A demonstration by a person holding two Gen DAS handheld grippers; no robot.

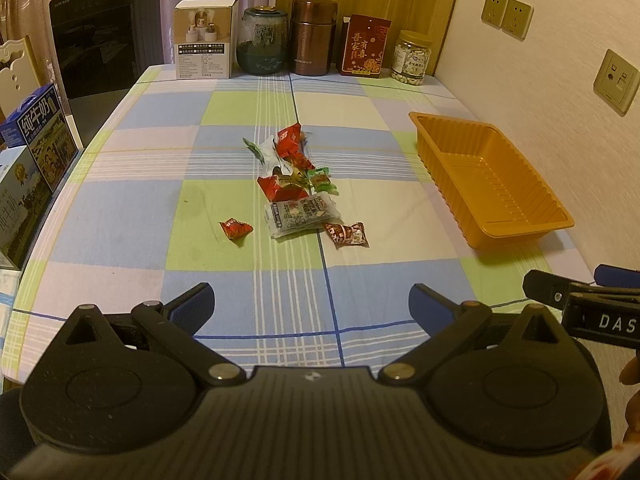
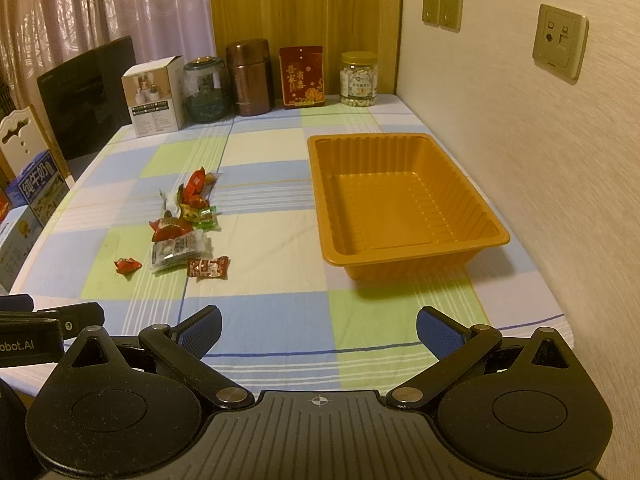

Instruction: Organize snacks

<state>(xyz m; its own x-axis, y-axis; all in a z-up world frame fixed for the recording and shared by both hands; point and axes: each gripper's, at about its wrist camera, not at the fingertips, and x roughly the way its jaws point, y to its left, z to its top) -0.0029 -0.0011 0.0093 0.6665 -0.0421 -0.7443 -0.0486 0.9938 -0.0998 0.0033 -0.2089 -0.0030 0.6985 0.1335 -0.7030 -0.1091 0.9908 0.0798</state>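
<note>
Both the left gripper and the right gripper hover with jaws apart over the table's near edge; snacks lie mid-table, tray by the right edge.

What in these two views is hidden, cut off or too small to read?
- Snack pile: lower wrappers are covered by upper ones, both views.
- Milk cartons: cut off by the left frame edge.
- Nut jar label: too small.
- Right tool: mostly cut off in the left view.

Both wrist views face forward, probably sharing the table.
</note>
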